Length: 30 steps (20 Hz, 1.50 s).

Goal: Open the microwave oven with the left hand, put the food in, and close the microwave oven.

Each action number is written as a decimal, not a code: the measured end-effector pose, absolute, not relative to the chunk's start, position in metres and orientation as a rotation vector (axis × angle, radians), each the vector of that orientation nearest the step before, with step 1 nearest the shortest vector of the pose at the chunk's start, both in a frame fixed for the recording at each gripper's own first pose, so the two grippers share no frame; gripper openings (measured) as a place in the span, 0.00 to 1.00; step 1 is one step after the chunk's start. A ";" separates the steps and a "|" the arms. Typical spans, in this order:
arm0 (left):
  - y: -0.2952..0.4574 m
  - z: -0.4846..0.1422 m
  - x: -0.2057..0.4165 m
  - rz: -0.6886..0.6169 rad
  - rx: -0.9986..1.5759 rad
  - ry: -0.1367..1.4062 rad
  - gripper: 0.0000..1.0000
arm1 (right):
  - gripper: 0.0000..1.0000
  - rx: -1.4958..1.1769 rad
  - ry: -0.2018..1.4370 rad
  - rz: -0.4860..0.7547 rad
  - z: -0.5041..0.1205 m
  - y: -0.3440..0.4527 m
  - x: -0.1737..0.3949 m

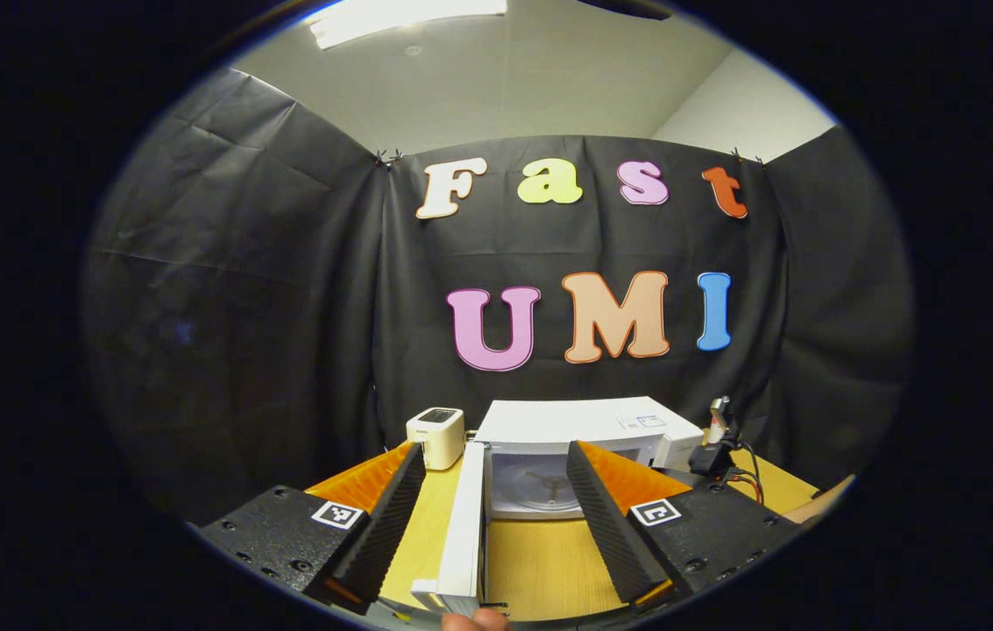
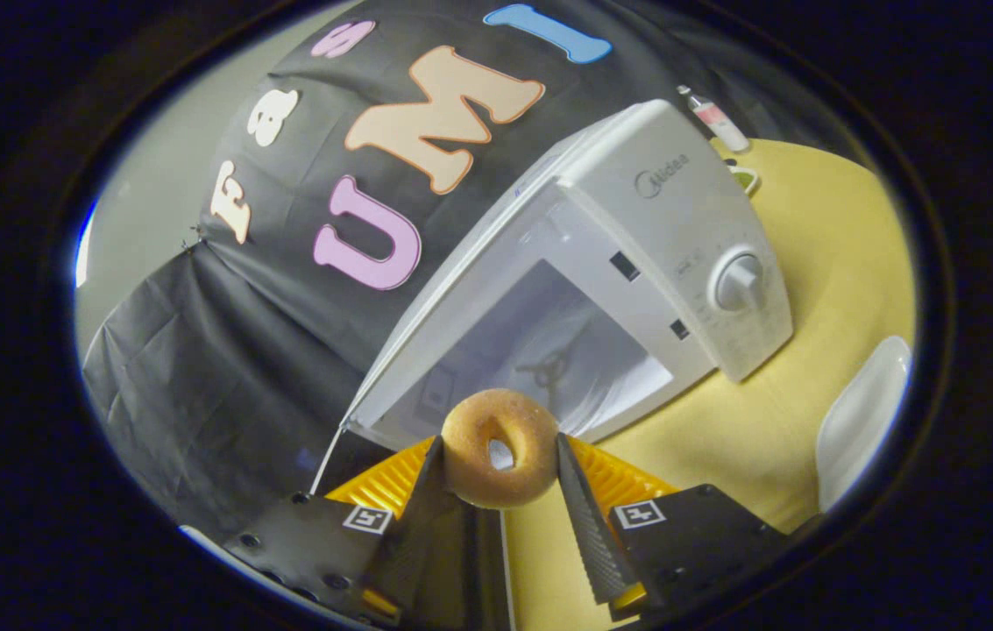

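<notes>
Bright ceiling light (image 1: 408,19) overhead; sharp focus, edges fisheye-bent.

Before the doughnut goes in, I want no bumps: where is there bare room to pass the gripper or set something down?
The microwave cavity looks bare, straight ahead of the doughnut held in the right gripper. Bare table lies in front of it, between the open door and the left gripper. It is crowded at the microwave's right, by cables.
</notes>
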State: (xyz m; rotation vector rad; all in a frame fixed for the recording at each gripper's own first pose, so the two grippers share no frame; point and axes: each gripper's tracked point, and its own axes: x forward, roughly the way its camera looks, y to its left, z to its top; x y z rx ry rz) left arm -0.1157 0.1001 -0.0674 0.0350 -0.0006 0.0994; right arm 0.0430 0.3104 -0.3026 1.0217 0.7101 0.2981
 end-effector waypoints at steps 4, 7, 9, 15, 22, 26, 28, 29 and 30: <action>0.105 -0.076 -0.114 0.107 0.031 0.039 0.95 | 0.70 1.048 0.715 0.212 -0.320 0.329 0.069; 0.111 -0.080 -0.116 0.131 0.028 0.064 0.95 | 0.77 1.017 0.687 0.160 -0.339 0.340 0.091; 0.112 -0.084 -0.117 0.134 0.022 0.090 0.95 | 0.77 0.995 0.676 0.118 -0.351 0.343 0.098; 0.113 -0.082 -0.110 0.130 0.039 0.109 0.95 | 0.70 0.906 0.635 0.051 -0.370 0.343 0.121; 0.118 -0.083 -0.104 0.151 0.024 0.119 0.95 | 0.70 0.867 0.650 0.029 -0.390 0.345 0.128; 0.121 -0.086 -0.107 0.167 0.018 0.125 0.95 | 0.71 0.834 0.644 0.023 -0.389 0.346 0.134; 0.122 -0.084 -0.110 0.172 0.011 0.126 0.95 | 0.75 0.828 0.652 0.023 -0.391 0.345 0.132; 0.119 -0.084 -0.110 0.170 0.006 0.127 0.95 | 0.77 0.822 0.654 0.026 -0.390 0.344 0.132; 0.119 -0.084 -0.109 0.170 0.007 0.127 0.96 | 0.82 0.817 0.656 0.032 -0.389 0.344 0.131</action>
